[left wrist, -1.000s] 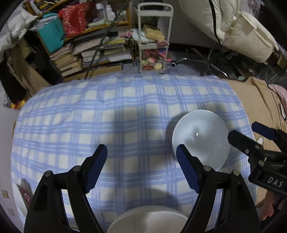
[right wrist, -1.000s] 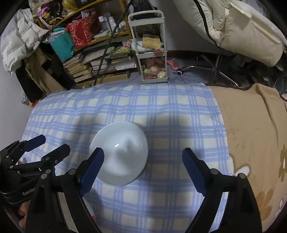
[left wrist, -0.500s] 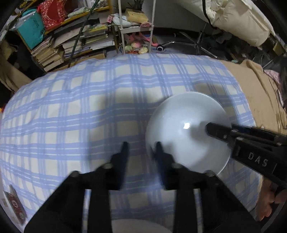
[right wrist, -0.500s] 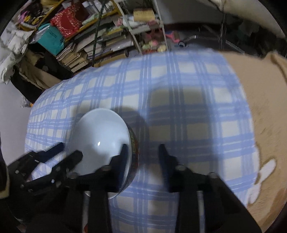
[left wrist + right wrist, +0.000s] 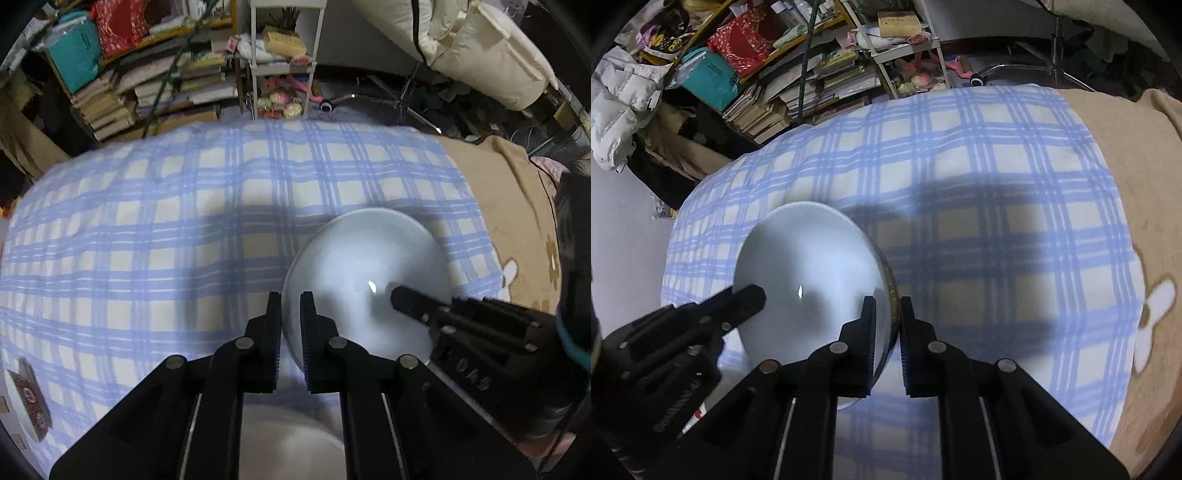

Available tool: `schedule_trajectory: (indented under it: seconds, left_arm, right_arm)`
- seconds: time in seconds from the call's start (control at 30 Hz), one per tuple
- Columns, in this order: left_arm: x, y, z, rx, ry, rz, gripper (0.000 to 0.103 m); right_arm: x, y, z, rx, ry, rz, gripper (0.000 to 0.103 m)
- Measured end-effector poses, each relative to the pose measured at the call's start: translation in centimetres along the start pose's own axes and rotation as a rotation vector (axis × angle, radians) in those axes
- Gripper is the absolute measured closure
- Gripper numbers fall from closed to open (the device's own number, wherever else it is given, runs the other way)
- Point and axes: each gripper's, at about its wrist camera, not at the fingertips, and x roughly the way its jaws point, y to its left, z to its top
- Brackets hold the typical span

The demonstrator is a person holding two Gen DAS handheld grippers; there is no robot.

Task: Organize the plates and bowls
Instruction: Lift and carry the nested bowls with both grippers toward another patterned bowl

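Observation:
A white bowl (image 5: 354, 258) with a patterned outside sits on the blue checked cloth (image 5: 147, 240). My left gripper (image 5: 290, 306) has the bowl's left rim between its pads, and its jaws are closing on it. From the other side, my right gripper (image 5: 888, 314) is shut on the right rim of the same bowl (image 5: 812, 258). Each view shows the other gripper's tip over the bowl: the right gripper (image 5: 399, 293) and the left gripper (image 5: 753, 295). A second white dish (image 5: 291, 443) lies under my left gripper, mostly hidden.
A red-patterned plate (image 5: 31, 402) lies at the cloth's near left edge. A tan blanket (image 5: 1137, 184) covers the right side. Beyond the far edge stand book shelves (image 5: 155, 85), a white cart (image 5: 284, 55) and a chair base (image 5: 402, 103).
Both grippers went from wide open to nearly closed and came in on the bowl, the left at its left rim, the right at its right rim.

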Motion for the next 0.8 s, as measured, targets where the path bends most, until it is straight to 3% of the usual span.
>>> schedule_trajectory:
  seconds: [0.5,0.8]
  left_arm:
    - [-9.0,3.4,-5.4,-0.039,-0.098,0.017,0.094]
    - [-11.4,5.6,-8.7,-0.079,-0.116,0.042,0.093]
  right_arm:
    - [-6.3,6.4,-5.4,-0.05,-0.131,0.018,0.089]
    - [-7.4,9.8,-8.5,-0.084,-0.163,0.038,0.089]
